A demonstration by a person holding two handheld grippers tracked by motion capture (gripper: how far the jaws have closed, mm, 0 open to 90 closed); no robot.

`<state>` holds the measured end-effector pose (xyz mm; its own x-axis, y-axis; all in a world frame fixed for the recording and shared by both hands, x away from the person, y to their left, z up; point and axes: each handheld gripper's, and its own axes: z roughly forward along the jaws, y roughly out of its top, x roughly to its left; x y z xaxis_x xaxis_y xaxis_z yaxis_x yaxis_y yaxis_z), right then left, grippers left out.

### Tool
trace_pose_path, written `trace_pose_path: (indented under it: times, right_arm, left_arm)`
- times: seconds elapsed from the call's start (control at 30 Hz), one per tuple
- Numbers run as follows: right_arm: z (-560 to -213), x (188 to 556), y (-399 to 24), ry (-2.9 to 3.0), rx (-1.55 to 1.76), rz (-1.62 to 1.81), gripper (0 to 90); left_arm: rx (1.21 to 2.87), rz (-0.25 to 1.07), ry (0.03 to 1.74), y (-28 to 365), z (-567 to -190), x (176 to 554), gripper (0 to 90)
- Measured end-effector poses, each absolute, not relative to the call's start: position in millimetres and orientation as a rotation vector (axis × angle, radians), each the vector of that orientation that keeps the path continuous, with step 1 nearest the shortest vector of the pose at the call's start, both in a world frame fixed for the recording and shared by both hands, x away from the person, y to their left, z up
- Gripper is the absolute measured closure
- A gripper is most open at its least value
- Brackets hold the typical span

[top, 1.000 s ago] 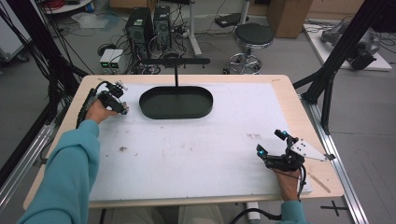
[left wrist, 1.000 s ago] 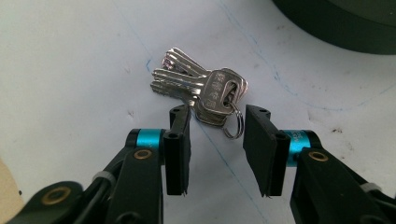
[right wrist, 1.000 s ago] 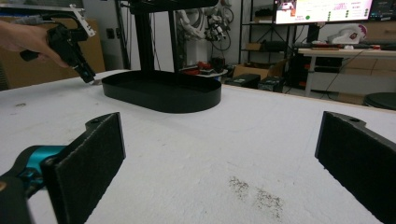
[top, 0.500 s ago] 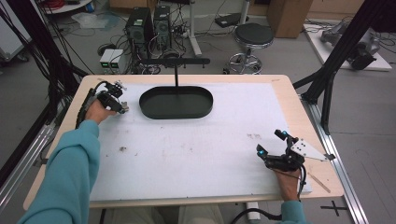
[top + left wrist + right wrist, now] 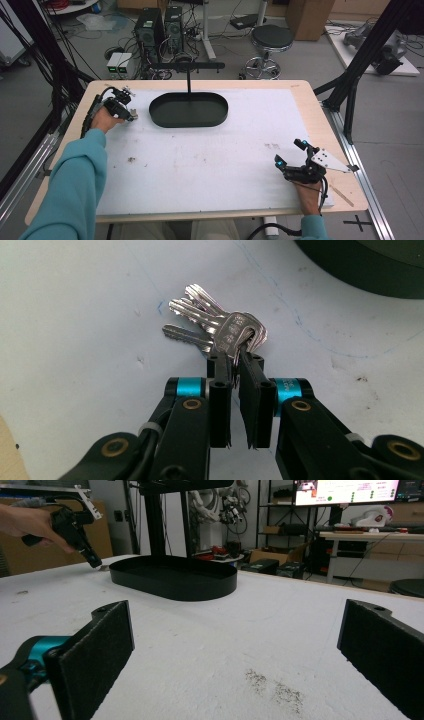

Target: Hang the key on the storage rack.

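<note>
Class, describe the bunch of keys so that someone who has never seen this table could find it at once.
Start at the black oval tray at the far middle of the white table. Just to its left, on the bare surface, lies the bunch of keys, pinched at its ring end by the left tongs. It is the one shiny silver thing there, several toothed blades fanned out.

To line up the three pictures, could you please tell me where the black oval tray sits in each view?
High view: black oval tray at upper centre of the table.
Left gripper view: its dark wall in the top right corner.
Right gripper view: left of centre, mid-distance.
Shared landmark: the left gripper beside it.
</note>
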<state>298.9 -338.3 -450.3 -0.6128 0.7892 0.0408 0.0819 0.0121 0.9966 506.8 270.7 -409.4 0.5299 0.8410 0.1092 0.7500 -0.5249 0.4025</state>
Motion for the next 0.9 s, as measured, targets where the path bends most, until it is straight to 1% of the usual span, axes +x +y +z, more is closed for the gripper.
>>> trace_pose_path:
  times: [0.1, 0.33, 0.4, 0.47, 0.6, 0.9]
  right_arm:
    - [-450.3, 298.9, -338.4, 1.742, 0.894, 1.654, 0.7]
    - [-450.3, 298.9, -338.4, 1.742, 0.894, 1.654, 0.7]
    - [-450.3, 299.0, -338.4, 1.741, 0.893, 1.653, 0.7]
    - [-450.3, 298.9, -338.3, 1.742, 0.894, 1.653, 0.7]
    - [-450.3, 298.9, -338.3, 1.742, 0.894, 1.653, 0.7]
    - [-450.3, 298.9, -338.4, 1.742, 0.895, 1.655, 0.7]
  left_arm:
    - [2.467, 0.421, 1.323, 271.5, -409.4, 507.3, 84.6]
    - [2.458, 0.422, 1.322, 269.7, -409.8, 507.3, 85.6]
    - [2.454, 0.419, 1.322, 269.1, -409.6, 507.2, 87.1]
    - [2.46, 0.443, 1.323, 268.6, -409.4, 507.3, 87.5]
    - [2.432, 0.431, 1.372, 268.2, -409.4, 507.4, 88.0]
    - [2.433, 0.438, 1.364, 269.1, -408.4, 506.2, 88.1]
